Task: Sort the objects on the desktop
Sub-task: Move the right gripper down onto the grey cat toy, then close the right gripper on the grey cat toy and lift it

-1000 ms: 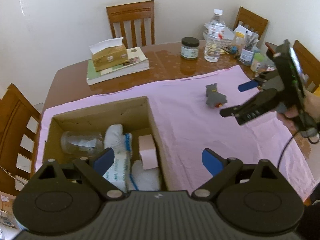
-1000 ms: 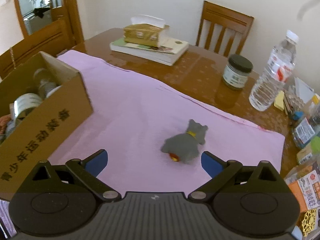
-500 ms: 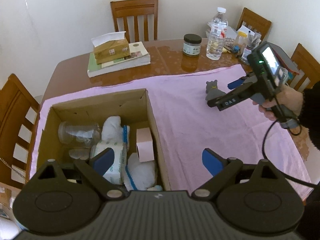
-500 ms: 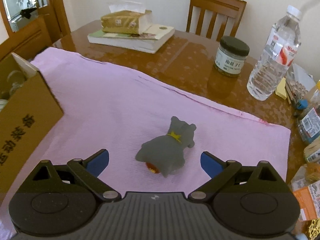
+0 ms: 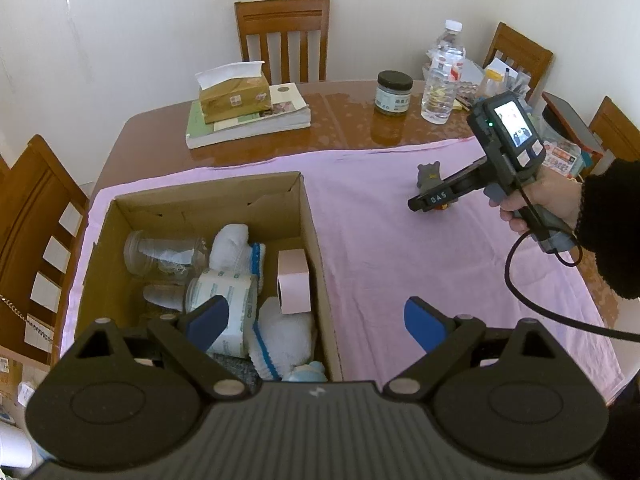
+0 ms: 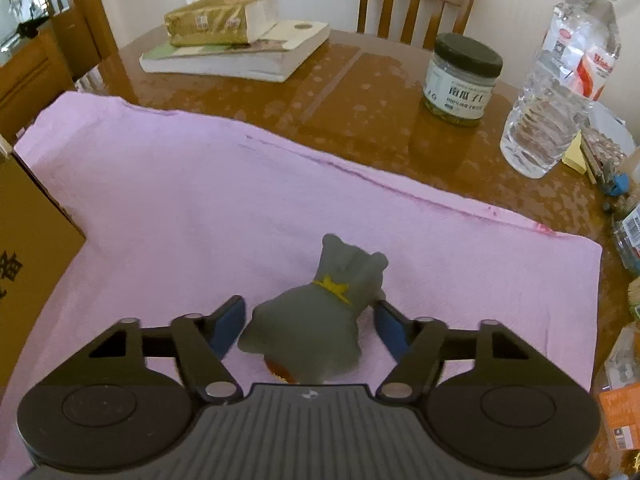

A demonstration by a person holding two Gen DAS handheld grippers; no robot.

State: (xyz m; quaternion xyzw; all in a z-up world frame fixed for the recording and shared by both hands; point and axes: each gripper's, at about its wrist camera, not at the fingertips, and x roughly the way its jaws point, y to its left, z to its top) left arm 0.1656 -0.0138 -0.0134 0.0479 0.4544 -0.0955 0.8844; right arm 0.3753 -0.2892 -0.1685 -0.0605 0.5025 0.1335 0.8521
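A small grey toy animal (image 6: 316, 316) with a yellow collar lies on the pink cloth (image 6: 180, 208). My right gripper (image 6: 308, 320) is lowered around it and its jaws are closing. The toy sits between the blue pads, with a thin gap showing at its sides. In the left wrist view the same toy (image 5: 429, 171) peeks out behind the right gripper (image 5: 436, 197), which a hand (image 5: 536, 196) holds. My left gripper (image 5: 316, 316) hangs open and empty over the near right wall of the cardboard box (image 5: 310, 216). The box holds a paper roll (image 5: 230, 300), a pink carton (image 5: 294, 286), white gloves and clear cups.
Beyond the cloth the bare wooden table carries a tissue box on stacked books (image 5: 248, 116), a dark-lidded jar (image 6: 460, 80) and a water bottle (image 6: 560, 80). Small clutter (image 5: 560, 152) crowds the far right edge. Wooden chairs (image 5: 282, 36) ring the table. A black cable (image 5: 532, 300) trails from the right gripper.
The right gripper came down over the grey toy and its wide jaws narrowed around it. The left gripper stayed open over the box, hardly moving.
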